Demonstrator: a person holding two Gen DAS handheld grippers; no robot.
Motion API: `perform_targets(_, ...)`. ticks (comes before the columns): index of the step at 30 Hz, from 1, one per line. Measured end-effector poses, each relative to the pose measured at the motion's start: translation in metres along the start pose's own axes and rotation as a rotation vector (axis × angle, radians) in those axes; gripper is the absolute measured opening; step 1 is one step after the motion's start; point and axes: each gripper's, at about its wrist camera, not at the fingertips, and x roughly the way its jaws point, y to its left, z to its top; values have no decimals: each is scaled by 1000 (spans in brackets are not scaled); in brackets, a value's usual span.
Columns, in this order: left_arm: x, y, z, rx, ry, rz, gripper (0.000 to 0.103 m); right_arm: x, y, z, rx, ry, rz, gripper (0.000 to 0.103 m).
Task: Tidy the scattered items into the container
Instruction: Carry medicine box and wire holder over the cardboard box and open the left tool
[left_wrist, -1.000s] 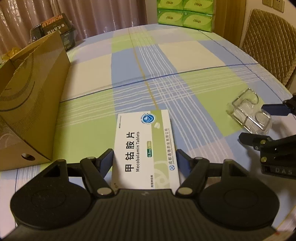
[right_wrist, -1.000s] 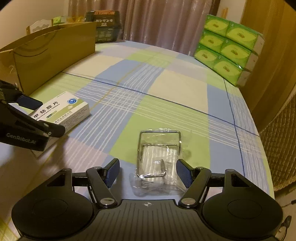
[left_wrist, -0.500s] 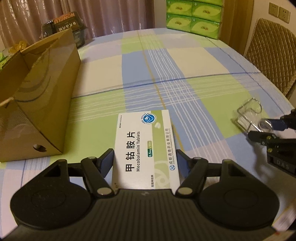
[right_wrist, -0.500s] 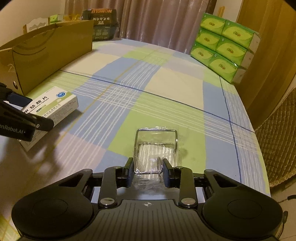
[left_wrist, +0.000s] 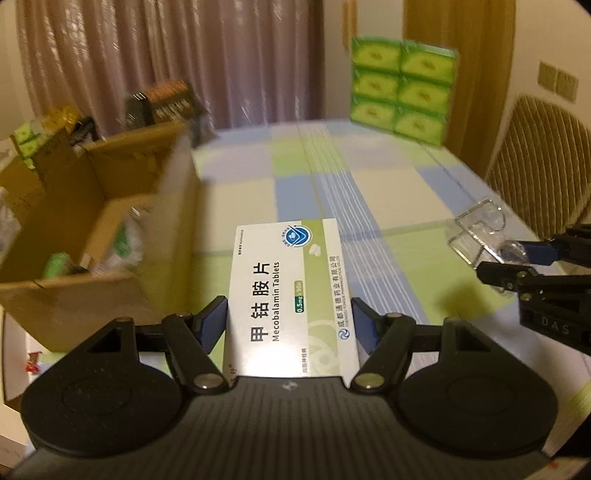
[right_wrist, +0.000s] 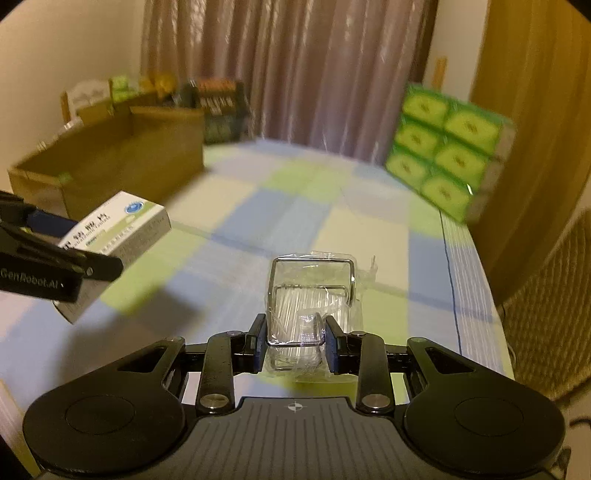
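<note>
We have both tongs loaded and clear of the table. Left gripper (left_wrist: 290, 321): blue pads clamped on the long sides of the tablet box (left_wrist: 291, 295), a flat rectangular white-and-green carton, matte card, printed "Mecobalamin Tablets". The box sticks out forward past the fingertips; in the right wrist view (right_wrist: 114, 240) it hangs above the tablecloth (right_wrist: 332, 221).

Right gripper (right_wrist: 295, 338): jaws narrow, pinching the wire holder (right_wrist: 312, 291), a bent chrome-wire frame with a squared loop, wrapped in crinkled clear film. Also airborne, its shadow on the cloth beneath. From the left wrist view it shows at far right (left_wrist: 476, 232), held between the black fingers.

Cardboard box (left_wrist: 110, 229): plain brown corrugated, flaps up, open top, sitting on the table to the left. Loose packets inside, green and clear, too blurred to identify.

Tablecloth is smooth, checked in blue, green and cream. Stack of glossy green tissue packs (left_wrist: 402, 88) at the far edge. Quilted chair back (left_wrist: 539, 162) at right.
</note>
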Motion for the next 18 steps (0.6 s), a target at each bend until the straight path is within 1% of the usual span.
perform_targets(4, -28, 30, 17, -17, -54, 48, 66, -7, 22, 39, 13, -59, 70, 28)
perform_targets(9, -50, 82, 33, -49, -85, 116, 66, -3, 64, 90, 7, -120, 166, 28)
perform_targets(14, -51, 142, 43, -55, -79, 183, 67, 17, 111, 127, -14, -125, 248, 28)
perform_targets(18, -45, 182, 43, -67, -71, 217, 67, 39, 141, 152, -27, -117, 282, 28)
